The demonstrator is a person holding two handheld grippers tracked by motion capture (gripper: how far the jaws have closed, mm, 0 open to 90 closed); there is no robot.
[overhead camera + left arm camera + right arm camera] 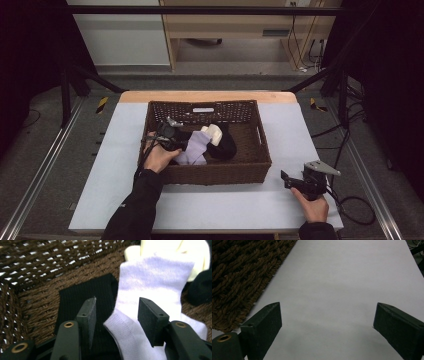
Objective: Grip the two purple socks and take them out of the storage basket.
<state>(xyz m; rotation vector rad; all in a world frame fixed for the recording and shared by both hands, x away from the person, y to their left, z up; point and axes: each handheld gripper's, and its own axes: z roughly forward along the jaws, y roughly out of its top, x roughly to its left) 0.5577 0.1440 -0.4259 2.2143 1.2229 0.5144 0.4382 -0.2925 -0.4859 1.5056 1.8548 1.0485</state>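
A brown wicker basket (260, 165) stands in the middle of the table and holds socks. A pale lilac sock (195, 148) (152, 287) lies beside a black sock (85, 293) and a cream sock (212, 132) (195, 252), with another black one (227, 145) to the right. My left gripper (175, 142) (116, 315) is inside the basket at its left end, open, its jaws straddling the edge of the lilac sock where it meets the black sock. My right gripper (292, 181) (327, 322) hovers low over the table to the right of the basket, open and holding nothing.
A pale grey mat (300, 130) (347, 277) covers the table around the basket. The basket's woven wall (239, 280) is close on the right gripper's left. Cables (355, 210) trail off the right edge. Dark frame bars and a wooden cabinet (240, 30) stand behind.
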